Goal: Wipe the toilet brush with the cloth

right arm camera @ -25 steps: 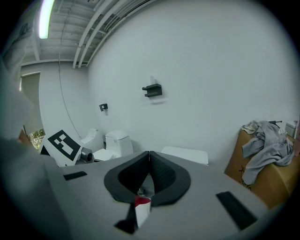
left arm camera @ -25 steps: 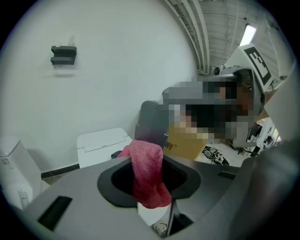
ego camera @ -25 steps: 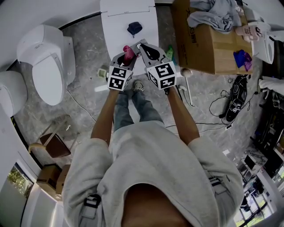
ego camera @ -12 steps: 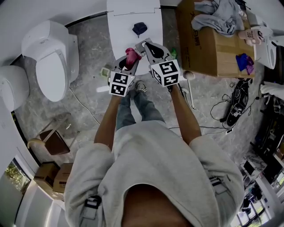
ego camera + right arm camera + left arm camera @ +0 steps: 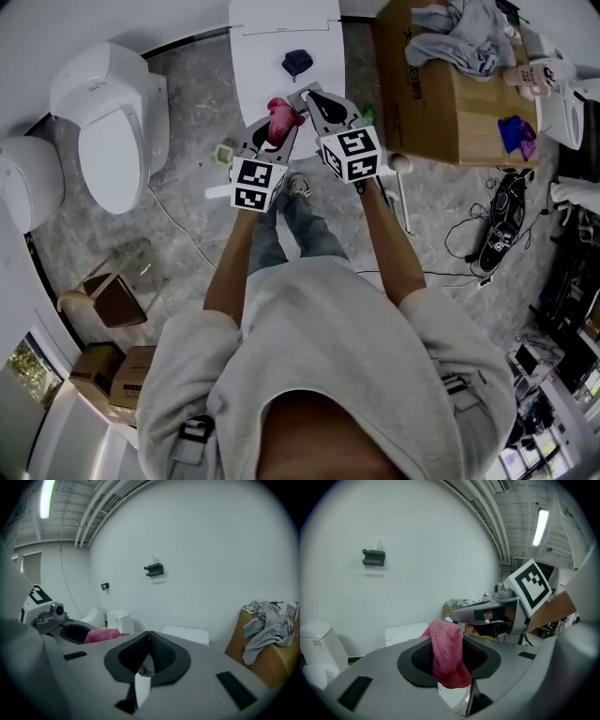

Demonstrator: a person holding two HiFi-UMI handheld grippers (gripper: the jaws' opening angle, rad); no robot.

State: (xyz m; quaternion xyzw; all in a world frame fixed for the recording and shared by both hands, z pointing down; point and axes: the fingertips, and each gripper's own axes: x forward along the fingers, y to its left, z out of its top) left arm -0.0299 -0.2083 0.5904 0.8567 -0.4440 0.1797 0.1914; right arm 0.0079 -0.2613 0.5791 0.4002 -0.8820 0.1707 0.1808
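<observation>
A pink cloth (image 5: 278,111) is pinched in my left gripper (image 5: 274,127), which is shut on it. In the left gripper view the cloth (image 5: 446,653) hangs folded over the jaws of the left gripper (image 5: 449,667). My right gripper (image 5: 306,95) is just to the right, tips almost touching the cloth. Its jaws are shut in the right gripper view (image 5: 149,656), and a thin white strip (image 5: 142,688), apparently the toilet brush handle, sits low between them. A white end (image 5: 216,190) sticks out under the left gripper. The brush head is hidden.
A white toilet (image 5: 108,122) stands at the left. A white cabinet (image 5: 286,28) with a dark object (image 5: 297,62) is straight ahead. A cardboard box (image 5: 450,94) with grey clothes is at the right. A white long-handled thing (image 5: 400,183) and cables (image 5: 502,216) lie on the floor.
Both grippers stay shut and close together. The cloth has edged slightly toward the right gripper's jaws. The head view has shifted a little.
</observation>
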